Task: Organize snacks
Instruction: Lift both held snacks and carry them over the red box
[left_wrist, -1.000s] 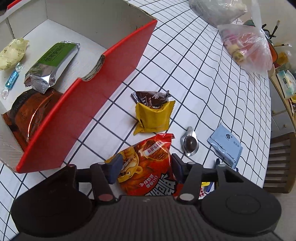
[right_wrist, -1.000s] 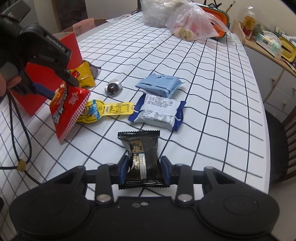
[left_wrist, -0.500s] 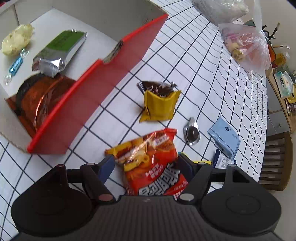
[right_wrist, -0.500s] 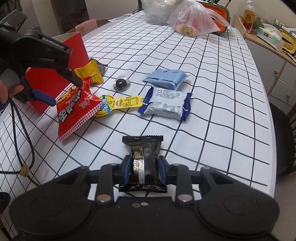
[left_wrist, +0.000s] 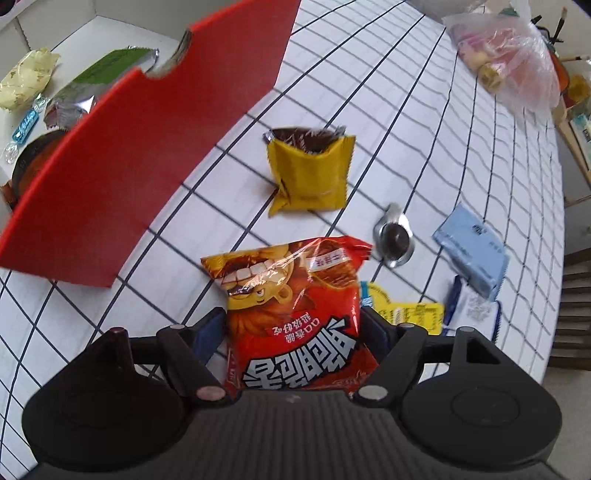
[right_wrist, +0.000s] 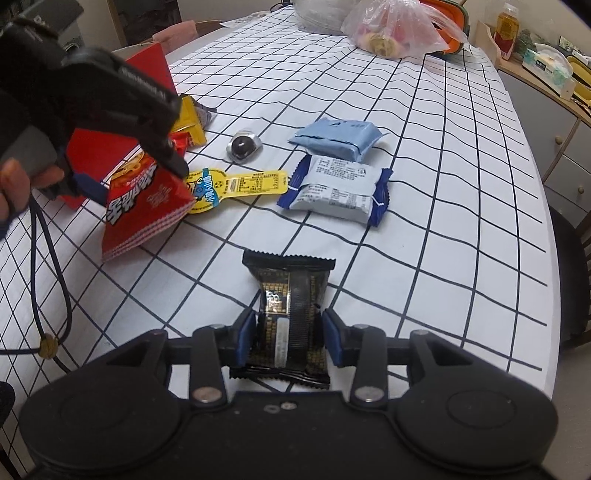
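snacks being sorted into red box (left_wrist: 140, 147) on checked table (right_wrist: 443, 184). left gripper (left_wrist: 295, 325) is straddling red chip bag (left_wrist: 295, 314), jaws having just widened and now holding steady, pads seemingly loose; advisable to close gently at mid-bag. right gripper (right_wrist: 290, 334) is reopening slightly around black wafer pack (right_wrist: 290, 314), small gaps showing beside it.

Bright even light, fisheye-warped edges, slight blur
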